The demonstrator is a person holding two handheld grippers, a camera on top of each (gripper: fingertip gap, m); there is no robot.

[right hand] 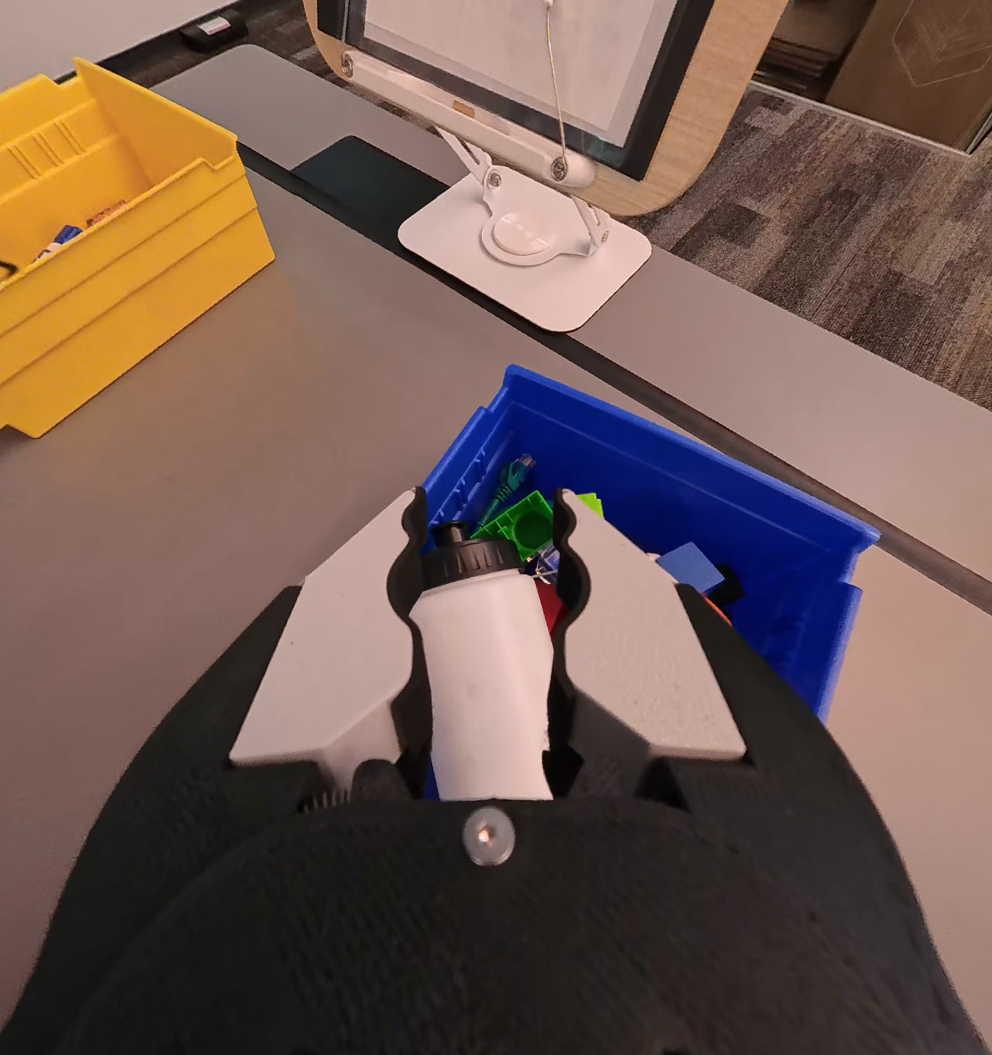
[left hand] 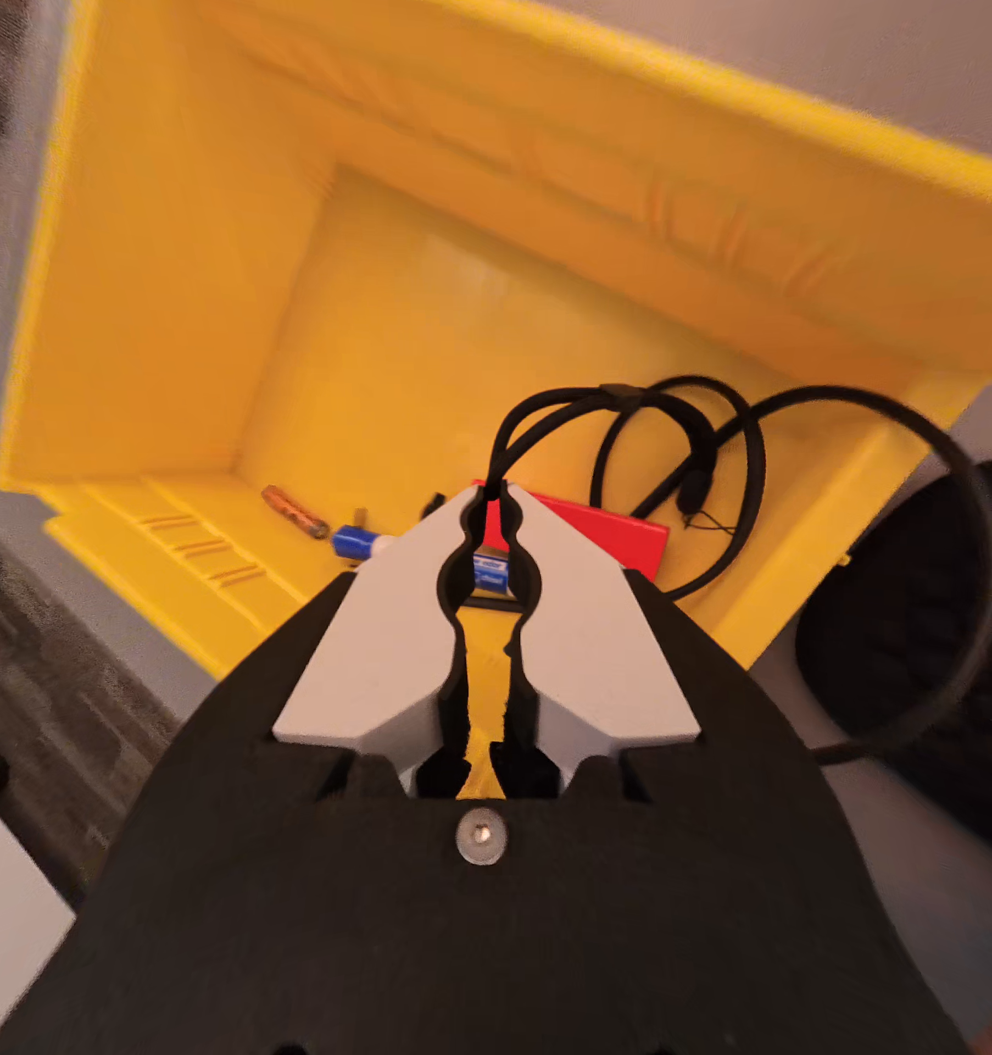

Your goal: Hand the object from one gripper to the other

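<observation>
My left gripper (left hand: 491, 495) is shut on a black braided cable (left hand: 750, 456) at its fingertips, and holds it above the yellow bin (left hand: 168, 297). The cable's loops hang to the right over the bin's edge. My right gripper (right hand: 491, 514) is shut on a white bottle with a black cap (right hand: 482, 645), cap pointing forward, held over the near corner of the blue bin (right hand: 710, 468). The two grippers are far apart; neither shows in the other's view.
In the yellow bin lie a red flat box (left hand: 608, 528), a blue-capped item (left hand: 354, 541) and a battery (left hand: 294, 511). The blue bin holds green and blue blocks (right hand: 525, 522). A screen on a white stand (right hand: 525, 251) is behind. The yellow bin (right hand: 105, 240) stands far left on the grey table (right hand: 254, 485).
</observation>
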